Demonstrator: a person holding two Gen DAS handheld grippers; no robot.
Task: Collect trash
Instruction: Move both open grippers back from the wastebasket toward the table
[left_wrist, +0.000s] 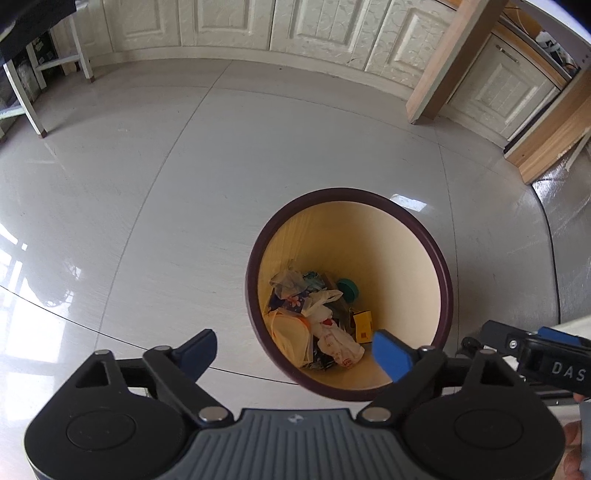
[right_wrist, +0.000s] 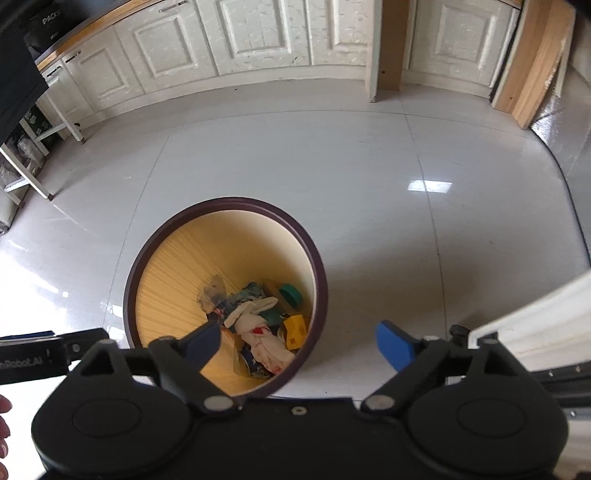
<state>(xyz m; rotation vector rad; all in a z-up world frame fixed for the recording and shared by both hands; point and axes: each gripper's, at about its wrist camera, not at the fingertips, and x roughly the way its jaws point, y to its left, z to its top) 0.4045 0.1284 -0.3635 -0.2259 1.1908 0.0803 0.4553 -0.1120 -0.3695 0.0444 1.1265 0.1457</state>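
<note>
Nearest: left gripper (left_wrist: 295, 350), jaws spread wide, nothing btwn them. Its blue right pad (left_wrist: 391, 354) overlaps the near rim of the bin; the darker left pad sits over bare floor. Right gripper (right_wrist: 297, 343) same story: wide open, empty. There the left pad covers the bin's near inner wall and the right pad hangs over floor. So both tools point steeply down w/ the bin mouth just ahead, left tool a bit to the bin's left, right tool a bit to its right.

Bin (left_wrist: 255, 280): round, dark purple rim, pale yellow inside, standing upright on the floor. Trash pile (left_wrist: 317, 321) lies at the bottom: crumpled white plastic bags w/ red print, a yellow box (left_wrist: 362, 325), a green round lid (left_wrist: 349, 288), other wrappers. All inside, nothing on the rim.

Key relation: no loose trash on the floor (left_wrist: 147, 221) in either view, so next pickup isn't in sight. Neither hand is clearly nearer to anything; both are about even w/ the bin. My guess is the drop is done and the hands need to swing away to find more.

Farther: glossy tiles, then white cabinet doors (left_wrist: 229, 22) along the back wall, wood panels at right.
</note>
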